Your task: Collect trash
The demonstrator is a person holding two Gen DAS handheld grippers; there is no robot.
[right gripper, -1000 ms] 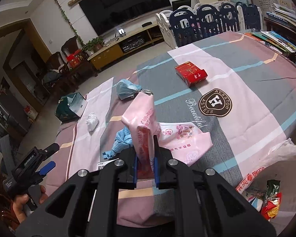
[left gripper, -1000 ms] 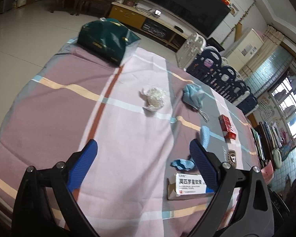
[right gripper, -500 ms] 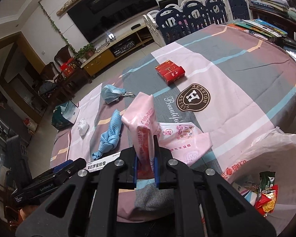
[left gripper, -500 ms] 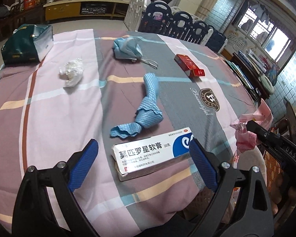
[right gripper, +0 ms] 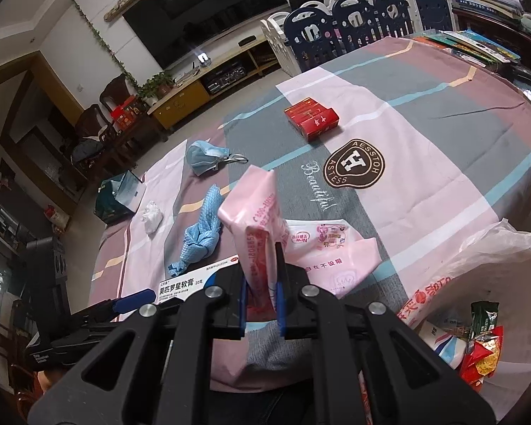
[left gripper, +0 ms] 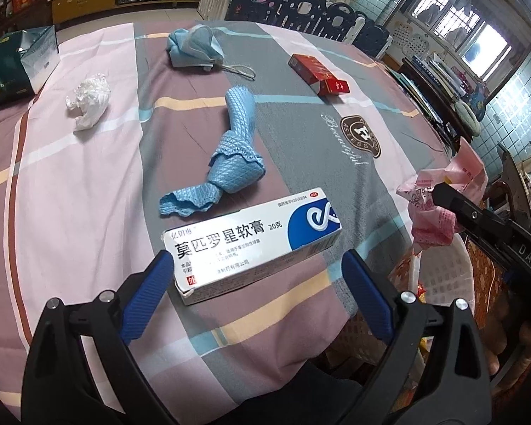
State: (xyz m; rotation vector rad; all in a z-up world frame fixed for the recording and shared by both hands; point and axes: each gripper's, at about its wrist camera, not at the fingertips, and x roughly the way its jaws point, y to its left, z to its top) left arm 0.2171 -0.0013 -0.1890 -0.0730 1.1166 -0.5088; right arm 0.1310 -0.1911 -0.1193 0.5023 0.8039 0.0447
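Some wrappers already lie in the trash bag (right gripper: pixel 492 265). The right tool (right gripper: pixel 262 304) pinches a pink wrapper (right gripper: pixel 258 219) beside it — the left tool (left gripper: pixel 255 276), wide, straddles the ointment box (left gripper: pixel 251 241); cloth (left gripper: pixel 230 163), mask (left gripper: pixel 194 47), tissue (left gripper: pixel 88 104) and red pack (left gripper: pixel 318 78) remain on the tabletop (left gripper: pixel 70 212).

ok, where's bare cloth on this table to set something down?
Free: the logo corner beyond the red pack, and the pink band between tissue wad and the open left gripper. Crowded: the middle line of mask, blue cloth and ointment box.
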